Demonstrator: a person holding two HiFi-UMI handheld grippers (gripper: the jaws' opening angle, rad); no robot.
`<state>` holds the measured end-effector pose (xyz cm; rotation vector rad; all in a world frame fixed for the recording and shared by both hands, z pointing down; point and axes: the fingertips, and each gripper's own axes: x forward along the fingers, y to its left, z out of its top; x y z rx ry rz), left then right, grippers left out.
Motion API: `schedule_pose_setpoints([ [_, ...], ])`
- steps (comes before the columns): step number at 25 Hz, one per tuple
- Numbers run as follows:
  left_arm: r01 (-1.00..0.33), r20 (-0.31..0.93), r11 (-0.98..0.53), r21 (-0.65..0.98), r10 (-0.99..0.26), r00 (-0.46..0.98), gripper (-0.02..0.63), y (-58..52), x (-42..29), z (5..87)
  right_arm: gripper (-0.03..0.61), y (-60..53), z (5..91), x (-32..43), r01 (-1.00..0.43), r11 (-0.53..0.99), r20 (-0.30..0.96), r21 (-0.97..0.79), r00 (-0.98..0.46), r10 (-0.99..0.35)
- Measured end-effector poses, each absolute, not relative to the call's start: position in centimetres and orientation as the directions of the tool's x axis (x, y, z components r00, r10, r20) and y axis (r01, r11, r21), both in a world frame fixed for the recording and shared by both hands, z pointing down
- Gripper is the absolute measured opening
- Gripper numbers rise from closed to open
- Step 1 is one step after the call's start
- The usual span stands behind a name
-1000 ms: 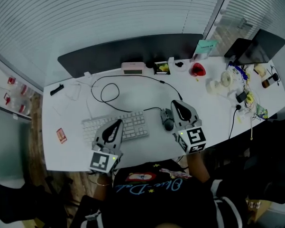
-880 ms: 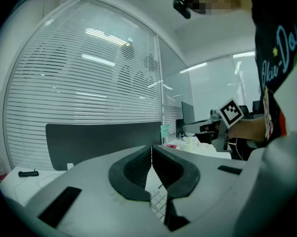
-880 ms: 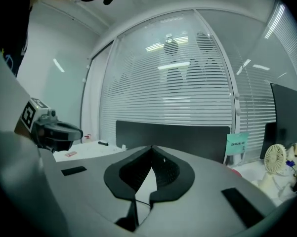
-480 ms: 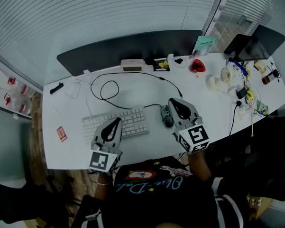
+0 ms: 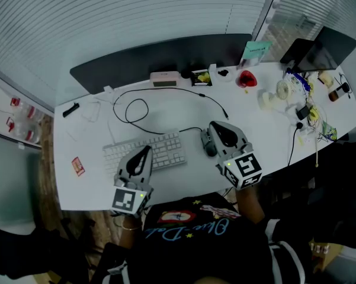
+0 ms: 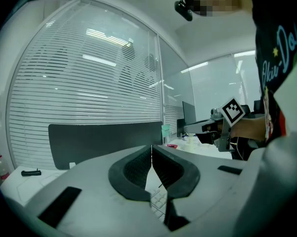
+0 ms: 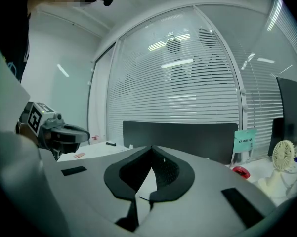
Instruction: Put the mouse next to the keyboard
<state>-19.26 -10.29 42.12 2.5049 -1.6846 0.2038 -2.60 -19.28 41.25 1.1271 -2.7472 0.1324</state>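
A white keyboard lies on the white desk in the head view. A dark wired mouse sits just right of it, its black cable looping back across the desk. My right gripper is shut and empty, hovering immediately right of the mouse. My left gripper is shut and empty over the keyboard's front edge. In the left gripper view the jaws meet, with keyboard keys below. The right gripper view shows its jaws closed with nothing between them.
A dark partition runs along the desk's back edge. Near it stand a pink box, a red object, a small fan and tangled cables. A red card lies at the left front.
The view has shifted slightly; both grippers and the mouse stay in nearly the same places, with the right gripper drifting a little up and left.
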Motion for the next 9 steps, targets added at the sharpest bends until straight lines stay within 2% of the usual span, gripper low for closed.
schedule_pose_setpoints([
  [9, -0.931, 0.181, -0.366, -0.001, -0.915, 0.360, 0.005, -10.45, -19.45, 41.58, -0.002, -19.33, 41.09, -2.70, -0.697, 0.717, 0.189, -0.021, -0.707, -0.682],
])
